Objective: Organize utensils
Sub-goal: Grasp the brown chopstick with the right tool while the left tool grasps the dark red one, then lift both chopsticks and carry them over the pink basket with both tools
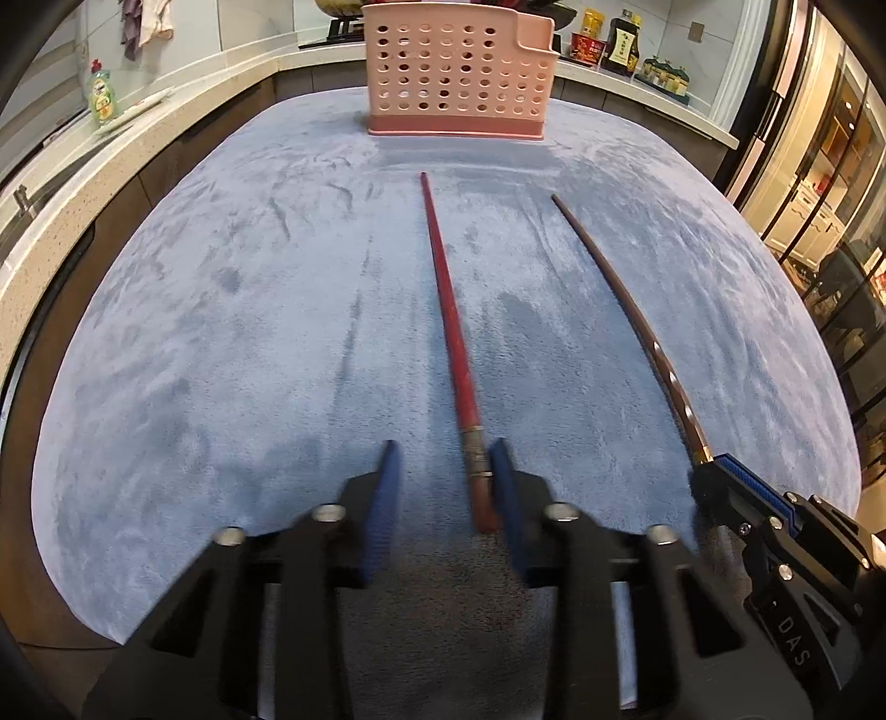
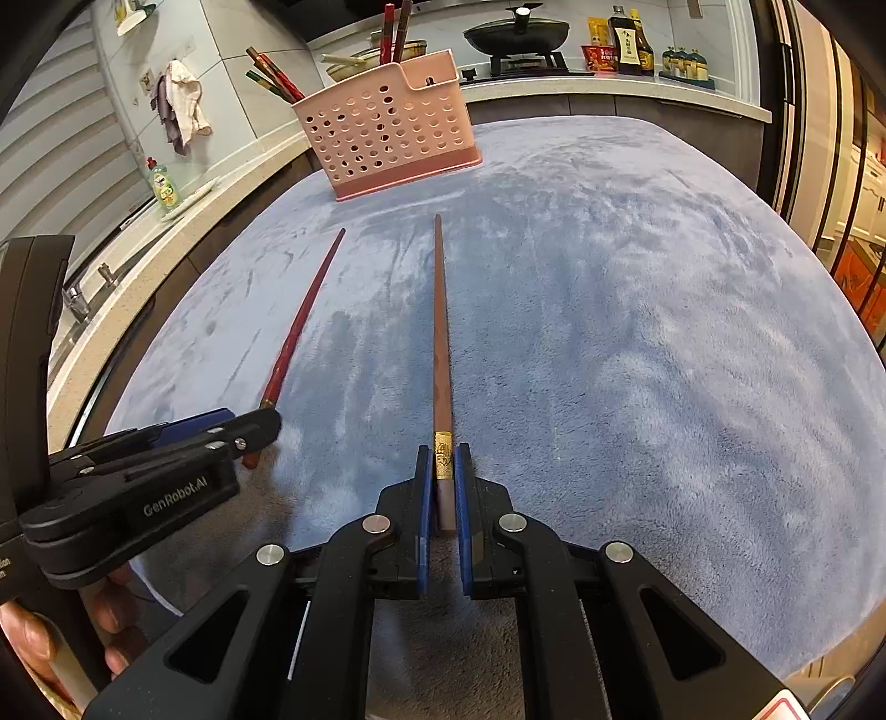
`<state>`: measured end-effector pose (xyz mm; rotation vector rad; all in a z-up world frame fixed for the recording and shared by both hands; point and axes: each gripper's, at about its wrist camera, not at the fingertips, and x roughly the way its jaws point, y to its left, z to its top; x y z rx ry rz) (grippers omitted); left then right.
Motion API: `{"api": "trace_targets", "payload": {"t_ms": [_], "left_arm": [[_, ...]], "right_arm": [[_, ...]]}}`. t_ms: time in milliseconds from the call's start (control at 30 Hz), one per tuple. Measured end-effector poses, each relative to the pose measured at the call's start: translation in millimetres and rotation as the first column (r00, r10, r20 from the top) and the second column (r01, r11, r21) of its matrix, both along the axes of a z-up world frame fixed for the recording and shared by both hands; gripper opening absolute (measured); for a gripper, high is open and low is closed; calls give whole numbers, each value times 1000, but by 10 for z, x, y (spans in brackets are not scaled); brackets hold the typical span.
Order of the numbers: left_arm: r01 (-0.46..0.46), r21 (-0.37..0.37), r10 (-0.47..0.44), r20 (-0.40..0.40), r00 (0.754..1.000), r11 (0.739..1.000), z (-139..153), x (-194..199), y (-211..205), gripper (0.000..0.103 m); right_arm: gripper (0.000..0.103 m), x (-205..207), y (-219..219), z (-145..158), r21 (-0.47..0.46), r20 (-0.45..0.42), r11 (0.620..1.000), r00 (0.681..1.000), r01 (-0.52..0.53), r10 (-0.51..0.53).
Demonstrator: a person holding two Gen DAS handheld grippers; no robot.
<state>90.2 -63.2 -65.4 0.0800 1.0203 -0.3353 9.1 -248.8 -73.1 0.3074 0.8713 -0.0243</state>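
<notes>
A red chopstick (image 1: 446, 310) lies on the blue cloth, pointing at the pink perforated holder (image 1: 457, 72). My left gripper (image 1: 446, 459) is open around its thick end, which lies against the right finger (image 1: 501, 471). A brown chopstick (image 2: 441, 343) with a gold band lies to its right. My right gripper (image 2: 443, 459) is shut on its thick end. In the left wrist view the brown chopstick (image 1: 626, 310) runs into the right gripper (image 1: 720, 471). In the right wrist view the red chopstick (image 2: 302, 327), the left gripper (image 2: 243, 426) and the holder (image 2: 387, 127) with several chopsticks in it show.
The blue cloth (image 1: 221, 332) covers the table. A stone counter (image 1: 83, 166) with a green soap bottle (image 1: 102, 94) runs along the left. A stove with a black pan (image 2: 518, 33) and sauce bottles (image 2: 628, 39) stand behind. Glass doors (image 1: 819, 166) are at the right.
</notes>
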Motion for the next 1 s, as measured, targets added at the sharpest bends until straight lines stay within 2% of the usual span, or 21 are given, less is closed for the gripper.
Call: {"api": "trace_targets", "payload": {"t_ms": [33,100,533,1000], "left_arm": [[-2,-11,2,-7,1000,1000,5,7,30,12],[1,-28,-1,-20,1000,1000,15,15,75,7],[-21,-81,20,-4,1000,997,229,-71,303,7],[-46,-176,65,106,992,983,947,-53,522,7]], "right_arm": [[7,-3,6,6,0,1,1000,1000,0,0],[7,-19,29,23,0,5,1000,1000,1,-1],[7,-75,2,291,-1,66,1000,998,8,-8],[7,-13,-76,1068,-7,241,1000,970,17,-14]]}}
